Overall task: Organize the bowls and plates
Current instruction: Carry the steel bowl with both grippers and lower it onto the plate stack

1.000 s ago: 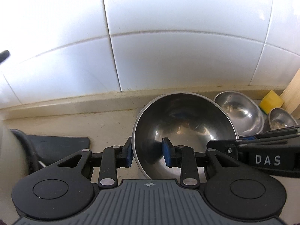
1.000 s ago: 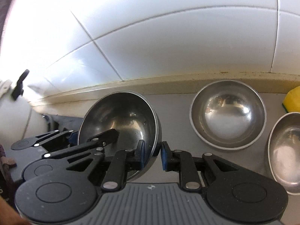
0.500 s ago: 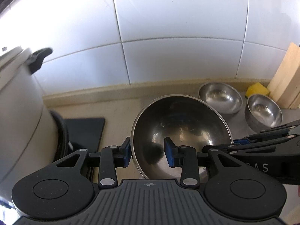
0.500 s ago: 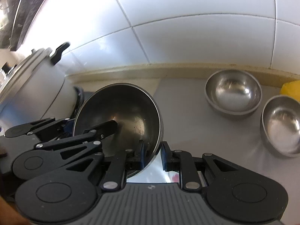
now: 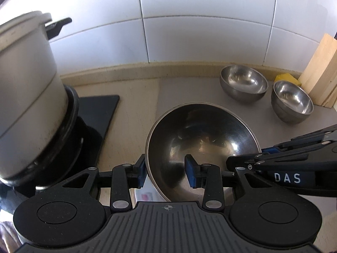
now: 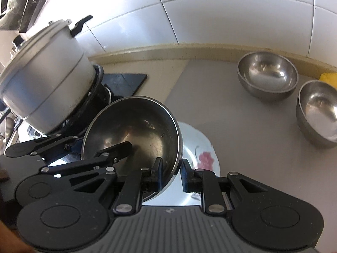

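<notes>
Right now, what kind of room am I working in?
Most likely a home kitchen counter: a lidded pot on a stove, white wall tiles, and steel bowls beside a yellow sponge.

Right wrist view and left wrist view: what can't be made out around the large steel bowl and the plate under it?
- White floral plate: mostly covered by the large steel bowl and right gripper; the left wrist view shows a sliver.
- Left gripper: whether its pads press the bowl wall is unclear.
- Yellow sponge: partly behind the small steel bowl; cut by the right view's edge.
</notes>
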Demonstrator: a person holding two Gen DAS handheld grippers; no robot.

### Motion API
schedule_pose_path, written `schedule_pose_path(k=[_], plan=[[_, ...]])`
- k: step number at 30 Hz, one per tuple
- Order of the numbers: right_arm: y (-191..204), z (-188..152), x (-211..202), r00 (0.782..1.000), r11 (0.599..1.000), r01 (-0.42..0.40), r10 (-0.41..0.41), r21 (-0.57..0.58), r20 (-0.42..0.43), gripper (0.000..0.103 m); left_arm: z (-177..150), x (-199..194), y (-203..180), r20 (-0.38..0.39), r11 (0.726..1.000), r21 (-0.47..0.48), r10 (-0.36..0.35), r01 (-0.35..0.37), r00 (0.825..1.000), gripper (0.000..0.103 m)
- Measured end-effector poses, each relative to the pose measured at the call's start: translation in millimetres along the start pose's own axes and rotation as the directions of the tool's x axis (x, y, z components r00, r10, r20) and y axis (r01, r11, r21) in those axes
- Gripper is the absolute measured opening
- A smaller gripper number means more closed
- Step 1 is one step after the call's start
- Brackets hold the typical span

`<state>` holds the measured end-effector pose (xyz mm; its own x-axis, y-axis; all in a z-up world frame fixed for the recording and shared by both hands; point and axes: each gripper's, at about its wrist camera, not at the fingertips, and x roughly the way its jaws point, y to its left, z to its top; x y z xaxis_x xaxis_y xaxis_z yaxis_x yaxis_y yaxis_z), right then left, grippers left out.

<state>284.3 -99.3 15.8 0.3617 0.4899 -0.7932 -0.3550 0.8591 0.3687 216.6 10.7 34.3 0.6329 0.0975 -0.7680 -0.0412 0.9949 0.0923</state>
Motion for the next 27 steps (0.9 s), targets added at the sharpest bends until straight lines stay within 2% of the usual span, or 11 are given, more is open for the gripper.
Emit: schedule_pose_path(k=[14,27], plan=[[-3,-10,25,0.996,0.999,0.031,-0.033,-0.024,-0.089,0.0,-20,22,1,-0.078,1.0,-0.012,-0.011,0.01,0.997,0.039],[4,-2,30,0.995,0.994,0.07,-0.076,-0.079,-0.069,0.0,-18,32,7,-0.099,0.999,-0.034,-0.034,0.031,0.994,0.04]])
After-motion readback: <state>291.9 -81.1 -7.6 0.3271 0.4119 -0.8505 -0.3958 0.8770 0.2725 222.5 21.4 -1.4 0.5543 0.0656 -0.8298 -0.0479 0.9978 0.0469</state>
